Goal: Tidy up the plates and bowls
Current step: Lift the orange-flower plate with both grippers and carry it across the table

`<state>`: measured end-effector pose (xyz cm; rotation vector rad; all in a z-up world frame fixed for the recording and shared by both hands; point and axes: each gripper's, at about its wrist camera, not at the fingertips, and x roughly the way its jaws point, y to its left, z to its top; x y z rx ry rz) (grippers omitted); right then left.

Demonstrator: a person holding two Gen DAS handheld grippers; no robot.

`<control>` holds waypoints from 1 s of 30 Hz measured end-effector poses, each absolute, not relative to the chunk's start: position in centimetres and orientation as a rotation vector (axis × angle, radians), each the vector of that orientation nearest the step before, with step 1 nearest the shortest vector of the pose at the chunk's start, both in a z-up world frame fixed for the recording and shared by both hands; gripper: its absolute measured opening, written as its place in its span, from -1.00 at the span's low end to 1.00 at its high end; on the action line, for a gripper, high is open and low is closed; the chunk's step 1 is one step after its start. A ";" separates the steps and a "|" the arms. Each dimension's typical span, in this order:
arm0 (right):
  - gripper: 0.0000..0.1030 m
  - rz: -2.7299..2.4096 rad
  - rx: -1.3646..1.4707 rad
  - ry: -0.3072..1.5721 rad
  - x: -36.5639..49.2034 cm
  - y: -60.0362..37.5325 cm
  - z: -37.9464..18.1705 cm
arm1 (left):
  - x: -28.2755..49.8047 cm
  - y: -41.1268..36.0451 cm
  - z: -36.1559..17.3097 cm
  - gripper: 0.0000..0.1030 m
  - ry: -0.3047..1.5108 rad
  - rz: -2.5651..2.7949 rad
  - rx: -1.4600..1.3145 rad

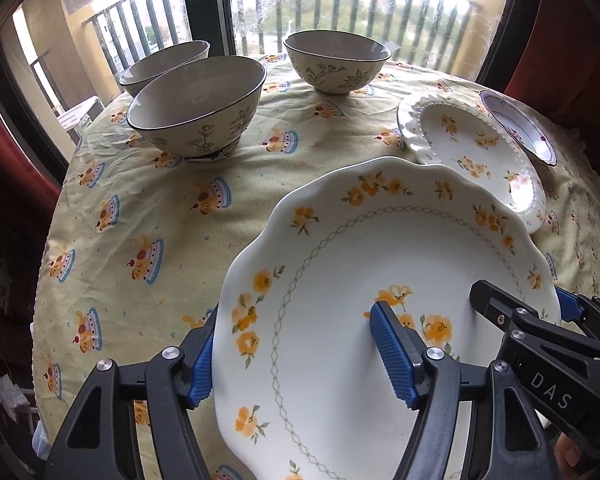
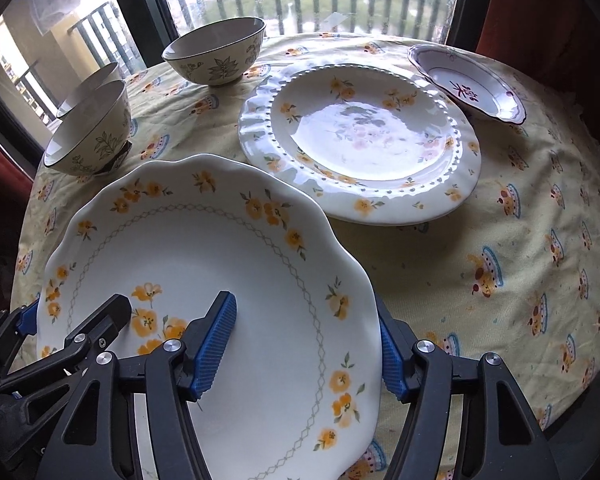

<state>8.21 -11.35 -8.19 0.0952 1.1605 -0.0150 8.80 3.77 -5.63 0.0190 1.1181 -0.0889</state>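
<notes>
A white scalloped plate with yellow flowers (image 1: 340,280) is held over the table's near side by both grippers. My left gripper (image 1: 300,356) grips its left rim, one finger on top, one beneath. My right gripper (image 2: 308,344) grips its right rim (image 2: 220,240) the same way. Each gripper shows in the other's view. A ribbed white plate (image 2: 360,140) lies beyond, with a small purple-trimmed dish (image 2: 468,84) at the far right. Three floral bowls stand at the back: a near one (image 1: 196,108), one behind it (image 1: 164,64) and one in the middle (image 1: 336,60).
The round table (image 1: 140,200) has a yellow printed cloth. A window with balcony railings lies behind it. Red chair backs (image 2: 540,8) flank the table at both sides.
</notes>
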 end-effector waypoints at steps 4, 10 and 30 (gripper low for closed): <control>0.34 -0.011 0.094 1.141 7.7 -13.5 -7.5 | 8.5 1.9 -5.2 0.36 1.106 -0.086 0.010; 0.32 0.009 0.062 1.119 7.4 -17.3 -6.6 | 8.2 -2.2 -4.7 0.36 1.112 -0.068 -0.032; 0.32 0.013 0.057 1.123 7.4 -31.8 -6.7 | 7.9 -15.8 -4.8 0.36 1.122 -0.041 -0.059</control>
